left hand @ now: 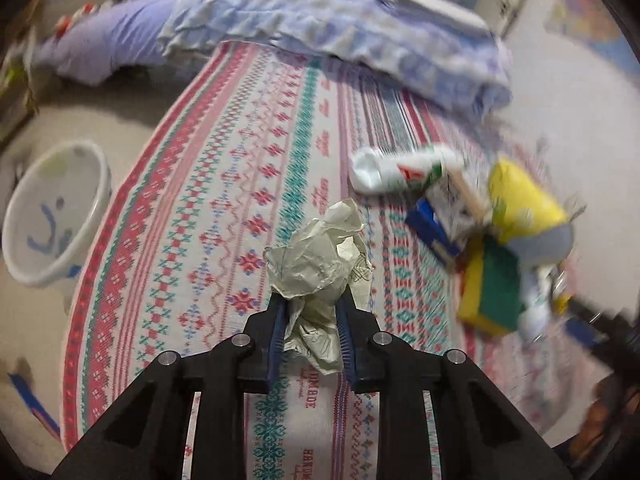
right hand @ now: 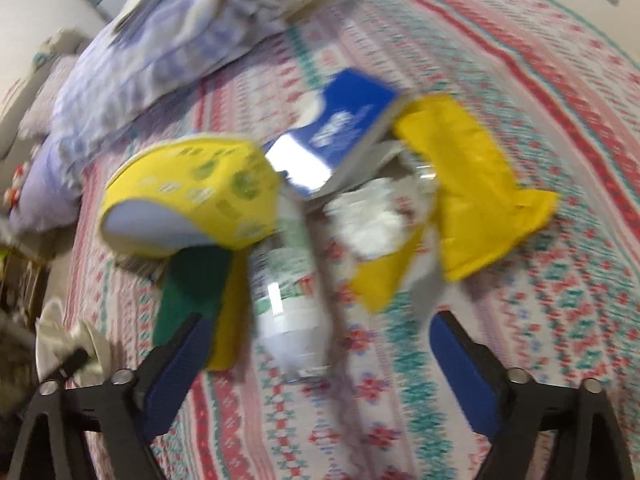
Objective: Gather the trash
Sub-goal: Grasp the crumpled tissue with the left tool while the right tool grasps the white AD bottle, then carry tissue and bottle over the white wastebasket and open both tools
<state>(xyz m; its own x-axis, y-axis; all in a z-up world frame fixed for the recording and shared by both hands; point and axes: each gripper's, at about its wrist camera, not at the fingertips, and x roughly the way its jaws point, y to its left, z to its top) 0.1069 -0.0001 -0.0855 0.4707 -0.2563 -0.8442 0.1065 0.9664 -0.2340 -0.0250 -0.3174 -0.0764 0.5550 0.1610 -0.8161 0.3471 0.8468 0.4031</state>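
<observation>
Left wrist view: left tongs [left hand: 311, 312] clamped on crumpled paper [left hand: 320, 256], lifted above the bed [left hand: 224, 184] near its middle. White bin [left hand: 56, 208] on the floor off the bed's left edge, mouth tilted toward the camera. Rest of the trash pile [left hand: 492, 236] near the bed's right edge, beside a white bottle [left hand: 384, 170]; folded blanket [left hand: 340, 36] at the far edge. To do the carry well: keep grip firm, swing left over the bed's edge, release only when squarely over the bin mouth, since light paper drifts. Tongs pointing forward and slightly down, level across.

Right wrist view: heavy motion blur. Right tongs [right hand: 316, 344] wide apart, holding nothing, low over the pile. Clear plastic bottle [right hand: 292, 304] lying between the blue pads [right hand: 180, 364], not touched as far as visible. Yellow bowl [right hand: 188, 196], blue box [right hand: 344, 132], yellow cloth [right hand: 476, 192], green-yellow sponge [right hand: 196, 300] crowded around. Probably lining up on the bottle; best to centre on its body, then close slowly to avoid squirting it out. Tongs rolled a little, angled down at the bed.
</observation>
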